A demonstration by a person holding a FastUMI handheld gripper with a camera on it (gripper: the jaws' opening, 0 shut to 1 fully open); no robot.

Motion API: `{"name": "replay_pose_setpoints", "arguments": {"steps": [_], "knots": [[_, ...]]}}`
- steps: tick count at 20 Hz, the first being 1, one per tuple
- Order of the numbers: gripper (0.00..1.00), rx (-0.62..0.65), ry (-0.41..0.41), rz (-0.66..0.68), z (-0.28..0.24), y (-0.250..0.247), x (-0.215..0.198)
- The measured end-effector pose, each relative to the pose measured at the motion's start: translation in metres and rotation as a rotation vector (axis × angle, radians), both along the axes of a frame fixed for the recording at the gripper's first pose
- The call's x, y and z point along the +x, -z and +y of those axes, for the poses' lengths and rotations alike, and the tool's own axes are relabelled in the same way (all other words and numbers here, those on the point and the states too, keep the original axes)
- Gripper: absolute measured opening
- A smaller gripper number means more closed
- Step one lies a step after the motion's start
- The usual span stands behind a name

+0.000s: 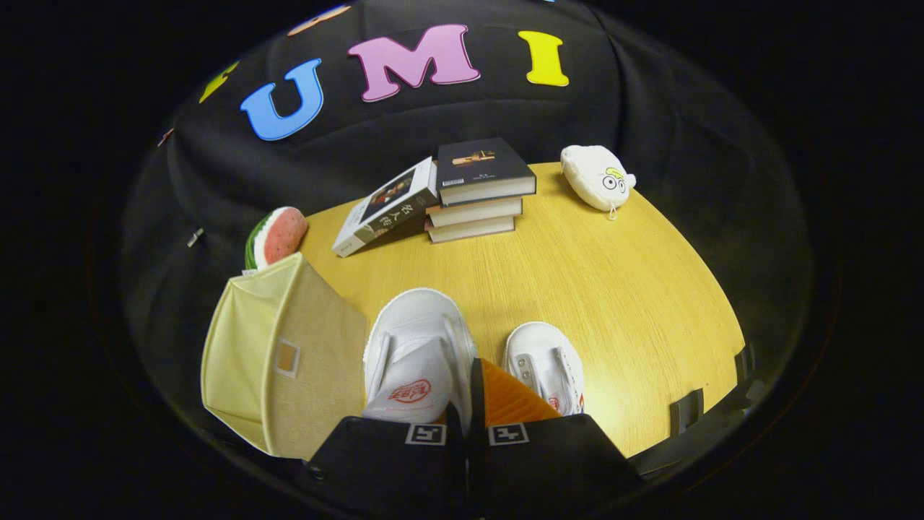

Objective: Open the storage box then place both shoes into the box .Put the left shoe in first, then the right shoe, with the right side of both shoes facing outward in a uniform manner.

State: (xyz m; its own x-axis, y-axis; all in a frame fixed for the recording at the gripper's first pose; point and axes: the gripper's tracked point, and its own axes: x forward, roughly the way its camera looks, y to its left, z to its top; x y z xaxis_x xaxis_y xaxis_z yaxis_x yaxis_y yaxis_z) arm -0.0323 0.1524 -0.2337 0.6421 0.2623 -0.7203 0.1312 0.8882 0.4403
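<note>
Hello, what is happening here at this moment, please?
A handheld gripper is pinching the side wall of one white shoe, apparently ready to move it. A second white shoe sits beside it on the wooden table. The beige storage box stands just left of the fingers. Neither shoe is in it yet.

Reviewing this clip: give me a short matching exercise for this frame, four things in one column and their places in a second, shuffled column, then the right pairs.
Things:
1. storage box
2. watermelon toy
3. white pouch
4. tilted book

Places:
A. leaning against the stack of books
B. at the table's far edge, to the right of the books
C. beside the held shoe, on the left
D. just behind the box, at the table's edge

Pairs: 1-C, 2-D, 3-B, 4-A.

The gripper grips the collar of that shoe; the second shoe lies on its other side.
</note>
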Motion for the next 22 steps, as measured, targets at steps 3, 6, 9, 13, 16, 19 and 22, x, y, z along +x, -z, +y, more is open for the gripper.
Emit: {"name": "replay_pose_setpoints", "arguments": {"steps": [3,6,9,13,16,19,22], "knots": [[0.07,0.066,0.013,-0.018,0.017,-0.048,0.011],[0.07,0.122,-0.017,0.021,0.052,-0.084,0.015],[0.07,0.149,-0.085,0.040,0.098,-0.106,0.022],[0.07,0.193,-0.164,0.159,0.165,-0.101,0.015],[0.07,0.175,-0.185,0.215,0.201,-0.084,0.018],[0.07,0.124,-0.162,0.245,0.213,-0.070,0.028],[0.07,0.109,-0.115,0.232,0.228,-0.064,0.041]]}}
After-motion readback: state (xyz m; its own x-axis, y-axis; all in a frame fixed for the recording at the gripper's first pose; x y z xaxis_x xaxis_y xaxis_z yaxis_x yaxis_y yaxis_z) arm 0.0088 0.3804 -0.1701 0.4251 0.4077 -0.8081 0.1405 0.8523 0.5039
